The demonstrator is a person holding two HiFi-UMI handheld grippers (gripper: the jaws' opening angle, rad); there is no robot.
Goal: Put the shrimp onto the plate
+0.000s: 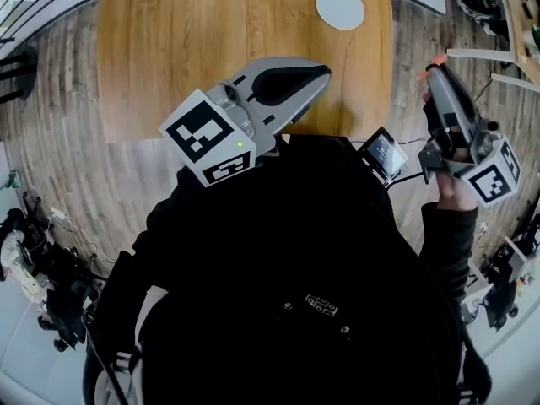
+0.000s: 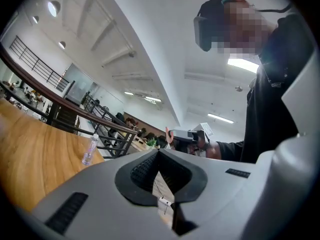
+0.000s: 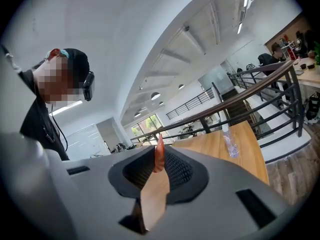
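The white plate [image 1: 340,8] lies at the far right of the wooden table [image 1: 186,49]. My right gripper [image 1: 429,69] is held up off the table's right edge, over the floor, shut on the orange shrimp [image 1: 422,75]. In the right gripper view the shrimp [image 3: 159,153] stands upright, pinched between the dark pads, its tail poking above them. My left gripper [image 1: 323,72] hovers over the table's near edge, tilted upward, its jaws shut with nothing between them. The left gripper view shows the pads [image 2: 145,171] meeting at the tip and the right gripper [image 2: 187,134] beyond.
A clear water bottle [image 3: 229,141] stands on the table near the railing [image 3: 260,81]; the same bottle [image 2: 90,149] shows in the left gripper view. A small screen [image 1: 384,154] hangs at the person's chest. Cables and gear [image 1: 34,268] lie on the plank floor at left.
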